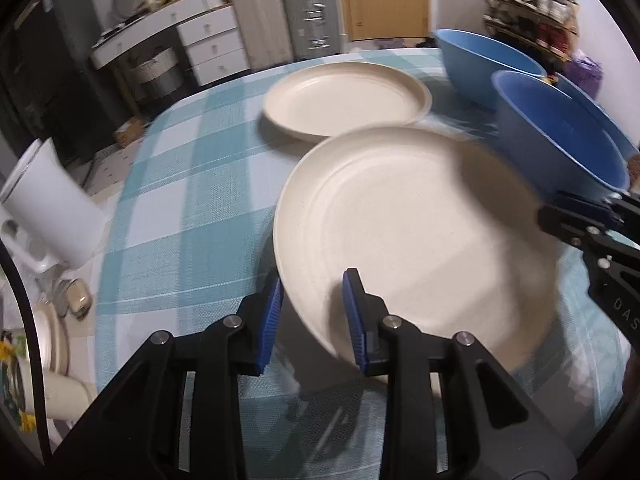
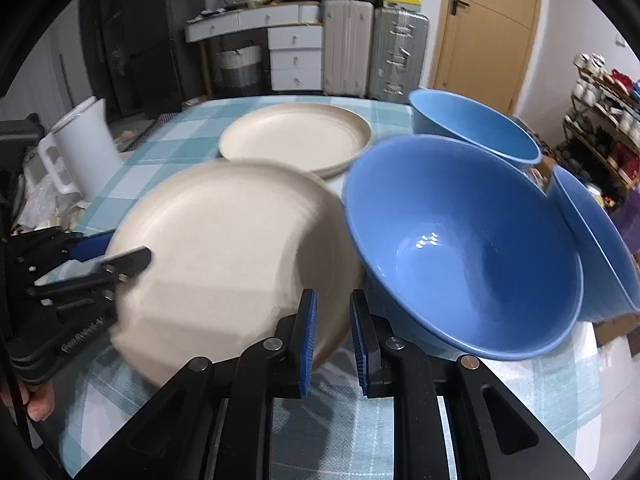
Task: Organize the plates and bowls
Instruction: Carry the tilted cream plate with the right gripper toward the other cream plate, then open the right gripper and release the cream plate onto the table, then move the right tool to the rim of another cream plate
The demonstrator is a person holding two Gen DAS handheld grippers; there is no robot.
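Note:
My left gripper is shut on the rim of a cream plate and holds it tilted above the checked table; it also shows in the right wrist view, with the left gripper at its left edge. My right gripper is shut on the rim of a blue bowl, held tilted; in the left wrist view this bowl and the right gripper are at the right. A second cream plate lies flat further back. Two more blue bowls sit at the right.
A white pitcher stands at the table's left edge, with mugs and clutter beside it. The table has a blue checked cloth. Drawers, suitcases, a door and a shelf stand beyond the table.

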